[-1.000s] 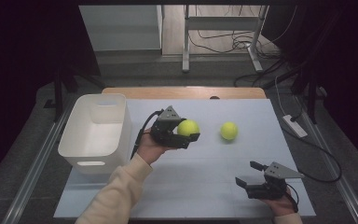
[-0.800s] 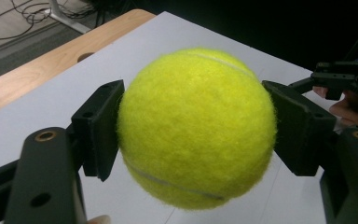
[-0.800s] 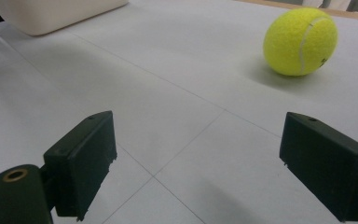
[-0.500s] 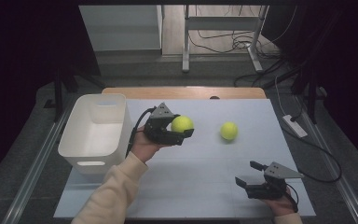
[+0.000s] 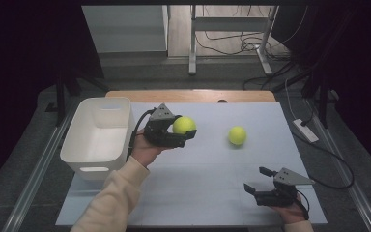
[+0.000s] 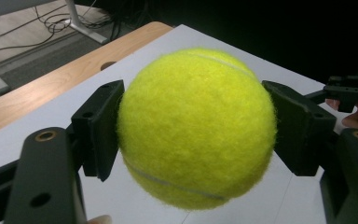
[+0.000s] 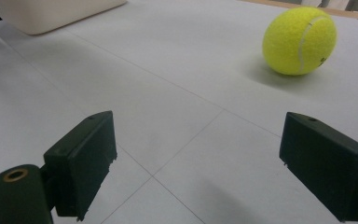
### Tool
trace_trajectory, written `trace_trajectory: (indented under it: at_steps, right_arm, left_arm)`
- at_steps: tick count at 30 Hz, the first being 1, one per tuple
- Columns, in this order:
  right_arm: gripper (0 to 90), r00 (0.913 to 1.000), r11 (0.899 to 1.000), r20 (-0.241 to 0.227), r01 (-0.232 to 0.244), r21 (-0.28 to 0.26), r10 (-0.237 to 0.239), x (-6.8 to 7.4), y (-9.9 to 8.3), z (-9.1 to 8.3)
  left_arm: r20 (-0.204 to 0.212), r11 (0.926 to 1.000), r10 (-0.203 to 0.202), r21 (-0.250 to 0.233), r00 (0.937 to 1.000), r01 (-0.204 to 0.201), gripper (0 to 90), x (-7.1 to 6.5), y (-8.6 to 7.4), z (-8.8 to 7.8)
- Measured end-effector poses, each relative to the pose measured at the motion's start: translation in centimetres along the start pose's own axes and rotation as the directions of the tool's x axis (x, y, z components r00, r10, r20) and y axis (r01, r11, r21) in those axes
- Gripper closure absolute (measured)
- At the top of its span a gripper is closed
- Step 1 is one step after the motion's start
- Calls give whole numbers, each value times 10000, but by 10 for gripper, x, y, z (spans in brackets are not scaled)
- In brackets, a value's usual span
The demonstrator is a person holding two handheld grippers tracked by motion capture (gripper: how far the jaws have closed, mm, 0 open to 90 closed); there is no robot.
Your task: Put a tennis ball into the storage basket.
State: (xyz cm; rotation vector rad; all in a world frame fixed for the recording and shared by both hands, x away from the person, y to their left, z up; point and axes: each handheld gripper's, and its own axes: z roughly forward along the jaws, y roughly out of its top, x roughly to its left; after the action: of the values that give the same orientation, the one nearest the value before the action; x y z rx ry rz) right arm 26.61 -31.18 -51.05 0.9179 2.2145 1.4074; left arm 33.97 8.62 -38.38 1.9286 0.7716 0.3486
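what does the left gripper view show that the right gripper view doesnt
Left gripper view: a ball clamped between its own pads, off the table, with the wooden table edge and the right gripper beyond.
Right gripper view: open jaws with nothing between them, a second ball lying on the table, and a corner of the white bin.
Both: the pale table top and a yellow ball.
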Motion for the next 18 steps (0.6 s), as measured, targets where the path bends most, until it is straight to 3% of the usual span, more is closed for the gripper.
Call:
trace_trajectory:
  at_steps: [18]
  right_arm:
    - [109, 10000, 10000, 3, 1, -3, -1, 0, 0, 0]
  left_arm:
    - [-425, 9991, -224, -367, 9988, 208, 267, 12, 5, -19]
